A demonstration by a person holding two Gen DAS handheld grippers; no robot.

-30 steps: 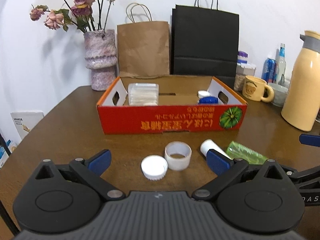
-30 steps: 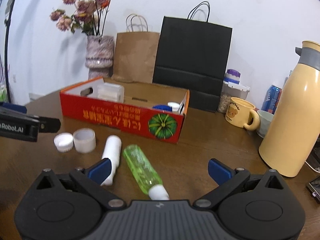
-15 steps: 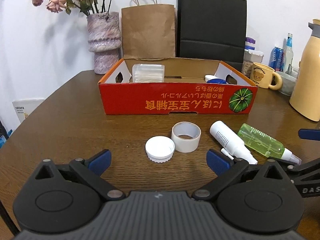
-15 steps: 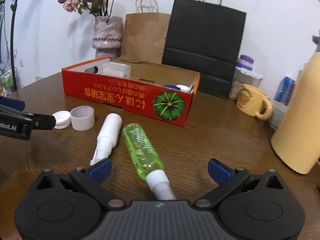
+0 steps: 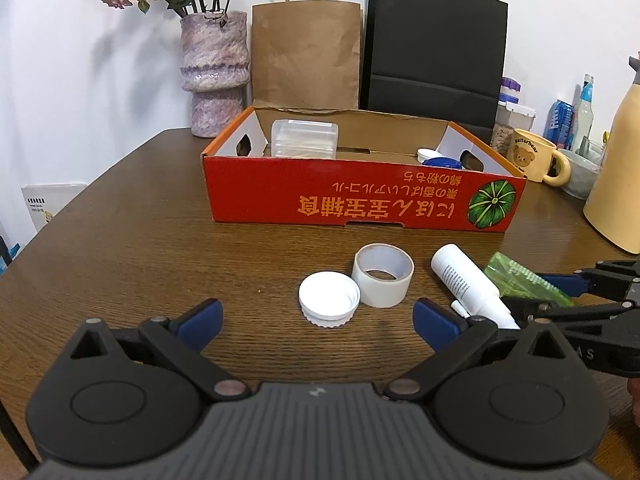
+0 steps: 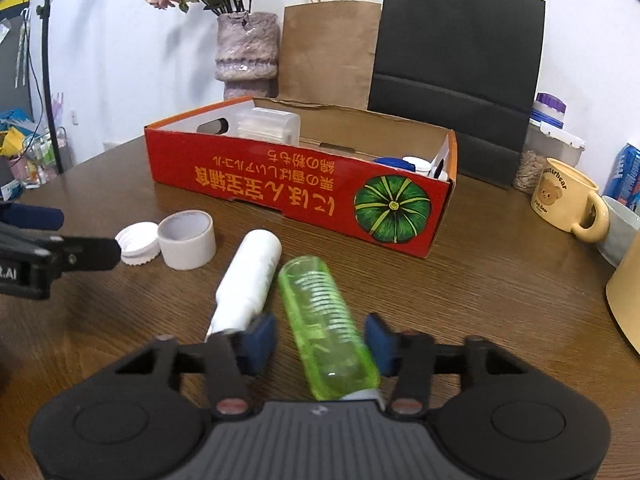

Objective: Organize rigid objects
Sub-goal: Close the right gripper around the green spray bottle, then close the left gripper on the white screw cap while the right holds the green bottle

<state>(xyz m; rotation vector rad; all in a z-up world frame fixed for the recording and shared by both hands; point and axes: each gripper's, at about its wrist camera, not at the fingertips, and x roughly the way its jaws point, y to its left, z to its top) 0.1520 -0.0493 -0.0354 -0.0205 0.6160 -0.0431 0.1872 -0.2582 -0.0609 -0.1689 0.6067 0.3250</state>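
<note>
A green spray bottle (image 6: pixel 326 324) lies on the table between the pads of my right gripper (image 6: pixel 320 342). The jaws are narrowed around it with small gaps at each side. A white bottle (image 6: pixel 250 280) lies just left of it. A white tape roll (image 5: pixel 383 280) and a white lid (image 5: pixel 329 298) lie ahead of my left gripper (image 5: pixel 316 320), which is open and empty. The red cardboard box (image 5: pixel 360 200) behind holds a clear plastic container (image 5: pixel 304 138) and a blue-and-white item (image 5: pixel 438 159).
A vase of dried flowers (image 5: pixel 214 72), a brown paper bag (image 5: pixel 306 52) and a black bag (image 5: pixel 434 52) stand behind the box. A yellow mug (image 5: pixel 534 160) and a cream thermos (image 5: pixel 616 184) are at the right.
My right gripper has moved forward over the green bottle and its jaws have narrowed around it. My left gripper has drawn back and tilted slightly, staying open.
</note>
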